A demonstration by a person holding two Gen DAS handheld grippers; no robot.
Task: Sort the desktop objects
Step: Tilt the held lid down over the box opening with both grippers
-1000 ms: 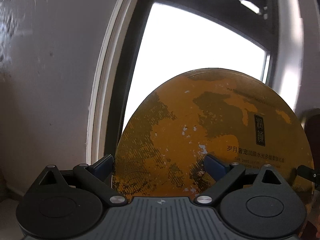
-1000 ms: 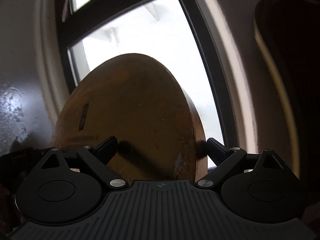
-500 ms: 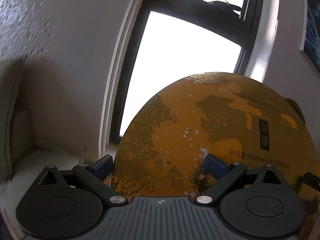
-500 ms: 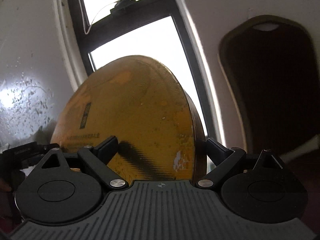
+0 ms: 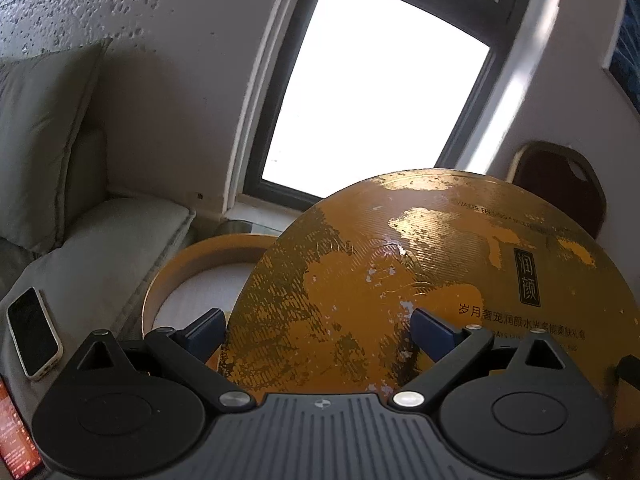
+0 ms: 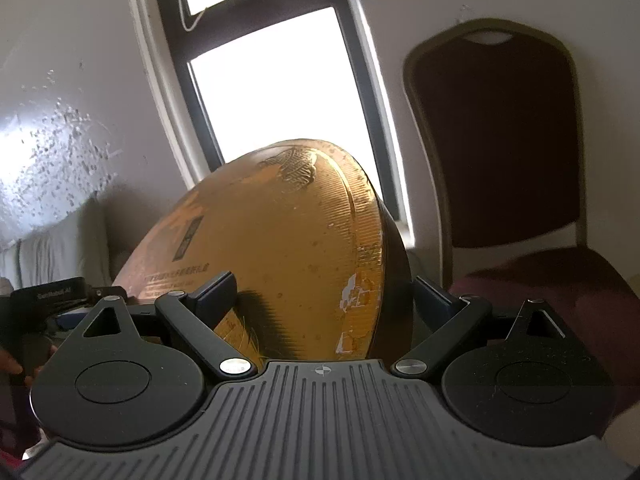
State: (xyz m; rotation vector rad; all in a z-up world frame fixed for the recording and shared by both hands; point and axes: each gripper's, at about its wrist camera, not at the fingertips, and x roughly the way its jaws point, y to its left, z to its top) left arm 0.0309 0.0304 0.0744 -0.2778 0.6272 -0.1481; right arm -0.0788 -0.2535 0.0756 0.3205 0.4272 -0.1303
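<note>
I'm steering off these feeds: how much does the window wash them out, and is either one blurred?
Left wrist view: window blown out white, glare patch on the gold lid, chair soft. Right wrist view: window equally white, lid backlit and dimmer, sharp enough; fisheye bends both frames.

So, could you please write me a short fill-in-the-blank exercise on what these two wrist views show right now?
1. Both grippers hold a round gold ____ between them.
2. The phone lies on a pale ____.
3. The open round box sits below the ____.
4. In the right wrist view, a dark red ____ stands at the right.

Missing words: lid; cushion; window; chair.
</note>
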